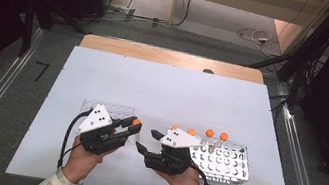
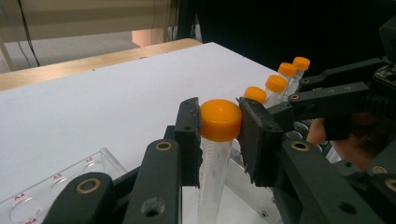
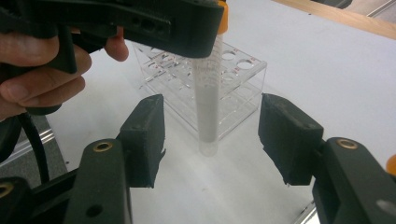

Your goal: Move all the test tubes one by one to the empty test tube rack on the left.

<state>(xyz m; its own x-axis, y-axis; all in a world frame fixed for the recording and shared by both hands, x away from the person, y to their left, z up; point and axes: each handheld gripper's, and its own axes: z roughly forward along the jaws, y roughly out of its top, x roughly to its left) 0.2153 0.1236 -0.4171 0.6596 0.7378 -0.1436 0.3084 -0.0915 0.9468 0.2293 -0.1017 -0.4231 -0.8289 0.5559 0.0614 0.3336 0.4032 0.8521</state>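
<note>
A clear tube with an orange cap hangs upright, and my left gripper is shut on that cap. In the high view the left gripper holds it between the two racks, above the white board. My right gripper is open, its jaws on either side of the tube's lower body without touching it. From above, the right gripper points left toward the tube.
A clear plastic rack with empty holes stands just behind the tube, at the left. A metal rack at the right holds several orange-capped tubes. The white board lies on a wooden table.
</note>
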